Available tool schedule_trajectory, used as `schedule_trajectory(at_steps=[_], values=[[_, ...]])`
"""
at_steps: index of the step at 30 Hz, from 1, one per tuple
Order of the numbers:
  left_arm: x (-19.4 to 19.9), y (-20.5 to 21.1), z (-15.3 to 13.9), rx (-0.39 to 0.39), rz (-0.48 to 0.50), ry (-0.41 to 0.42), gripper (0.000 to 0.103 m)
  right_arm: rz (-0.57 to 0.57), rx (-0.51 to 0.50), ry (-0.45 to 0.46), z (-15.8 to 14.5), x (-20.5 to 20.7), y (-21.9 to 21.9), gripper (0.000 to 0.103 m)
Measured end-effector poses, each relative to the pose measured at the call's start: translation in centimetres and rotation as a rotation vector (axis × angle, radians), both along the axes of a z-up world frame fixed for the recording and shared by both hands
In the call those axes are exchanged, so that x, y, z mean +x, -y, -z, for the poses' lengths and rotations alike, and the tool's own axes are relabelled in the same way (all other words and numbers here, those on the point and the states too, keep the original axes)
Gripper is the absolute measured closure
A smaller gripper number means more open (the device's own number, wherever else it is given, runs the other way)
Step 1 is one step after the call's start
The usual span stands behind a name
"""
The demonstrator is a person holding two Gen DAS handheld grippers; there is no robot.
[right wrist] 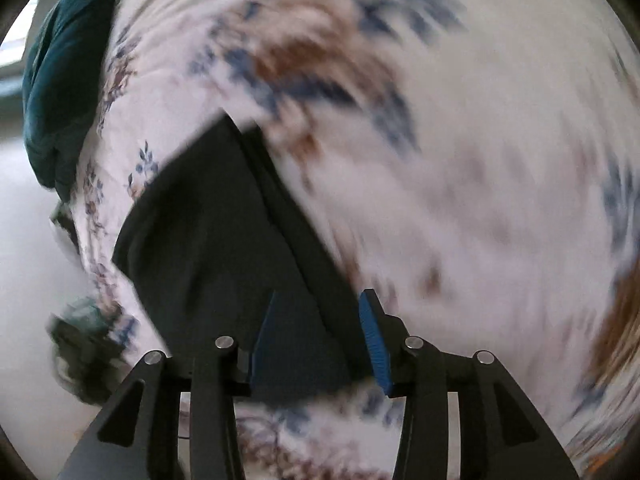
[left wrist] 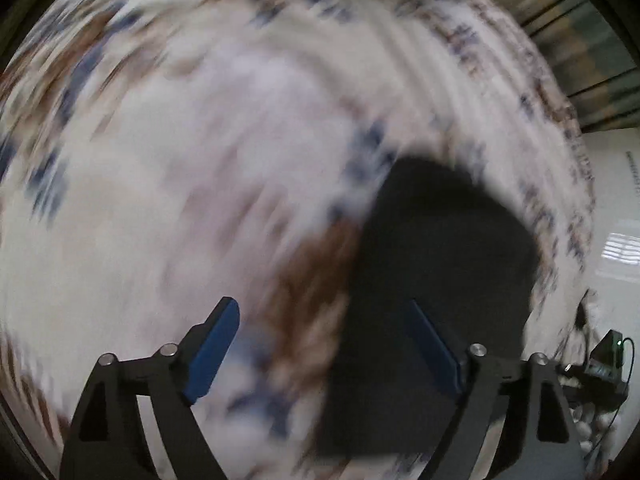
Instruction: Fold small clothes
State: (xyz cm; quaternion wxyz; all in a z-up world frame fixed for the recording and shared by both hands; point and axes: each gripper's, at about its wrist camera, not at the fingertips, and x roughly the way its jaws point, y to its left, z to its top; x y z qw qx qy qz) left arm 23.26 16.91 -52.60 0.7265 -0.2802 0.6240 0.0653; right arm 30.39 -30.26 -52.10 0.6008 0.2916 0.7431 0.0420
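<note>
Left gripper spread wide, empty. Right gripper jaws parted around the garment's corner, not pinching. Garment: dark, flat, folded, on the floral sheet. Teal cloth beyond.

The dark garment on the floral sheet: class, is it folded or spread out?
Folded, it seems. The dark garment shows a compact shape with layered straight edges on the floral sheet; blur hides finer detail.

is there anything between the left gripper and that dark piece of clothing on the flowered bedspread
Nothing visible. The left gripper is open right over the dark garment on the floral bedspread; one finger already overlaps it. The view is blurred.
</note>
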Motion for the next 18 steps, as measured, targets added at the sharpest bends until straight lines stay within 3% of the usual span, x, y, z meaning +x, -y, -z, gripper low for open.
schedule_trajectory(at_steps=[6,7,8,13,18], values=[[-7.8,1.3,5.6,-0.002,-0.018,-0.185,0.011,0.178,0.097,-0.08,4.3,-5.1,0.0,0.059],[-8.1,1.5,6.2,0.003,-0.007,-0.183,0.005,0.2,0.111,-0.05,4.5,-5.4,-0.4,0.071],[-8.2,1.7,6.8,0.007,0.003,-0.168,0.003,0.201,0.087,-0.009,4.0,-5.6,-0.8,0.096],[-7.1,1.1,8.3,-0.028,-0.017,-0.211,0.0,0.151,-0.039,0.13,-0.7,-6.7,-1.6,0.098],[-5.6,0.6,9.2,-0.053,-0.002,-0.304,0.0,0.113,-0.091,0.08,0.0,-7.3,-0.6,0.098]])
